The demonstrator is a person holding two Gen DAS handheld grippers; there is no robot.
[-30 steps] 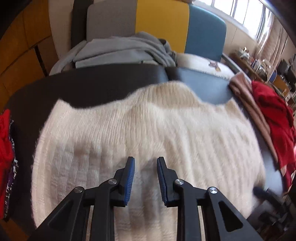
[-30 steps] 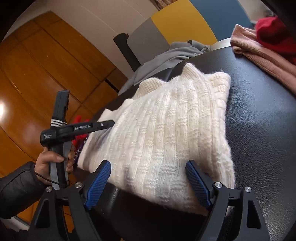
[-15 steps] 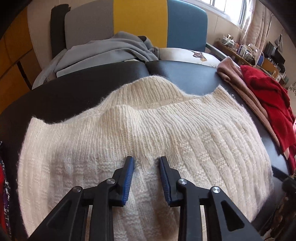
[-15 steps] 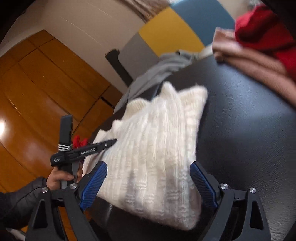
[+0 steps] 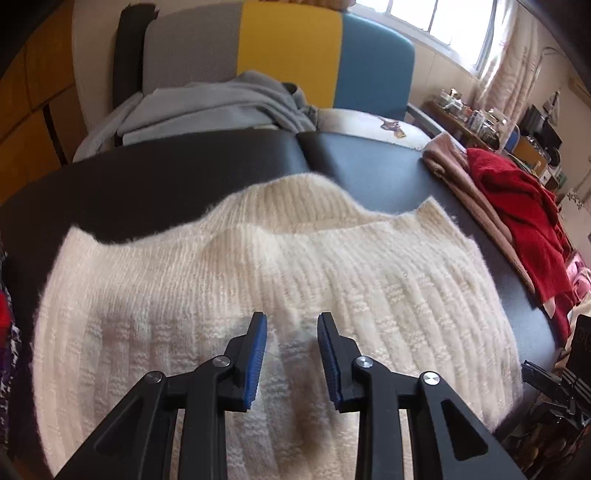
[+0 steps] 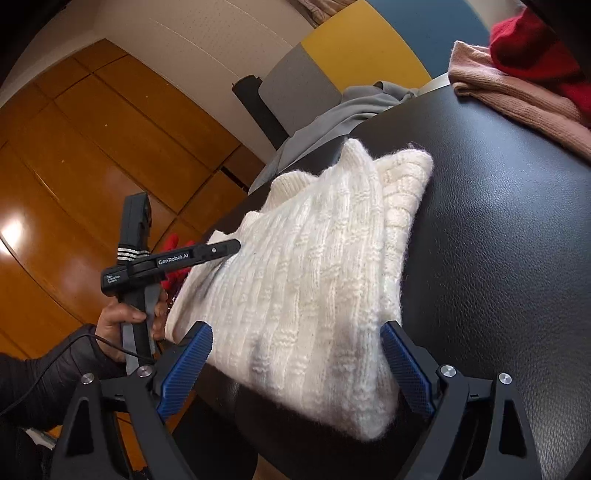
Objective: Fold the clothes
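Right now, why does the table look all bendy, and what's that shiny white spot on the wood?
Left wrist view: the fisheye lens curves the black table like a dome, and the window is washed out white. Right wrist view: the shiny spot on the wooden wall panel is glare from a light; the table edge bends there too, and the cream sweater looks sharp.

Left gripper (image 5: 291,319) slightly wider, right gripper (image 6: 295,334) too

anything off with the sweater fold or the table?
Nothing stands out. The cream sweater lies folded on the black table; its far edge is a bit uneven, collar poking out. Pink and red clothes are piled at the table's edge.
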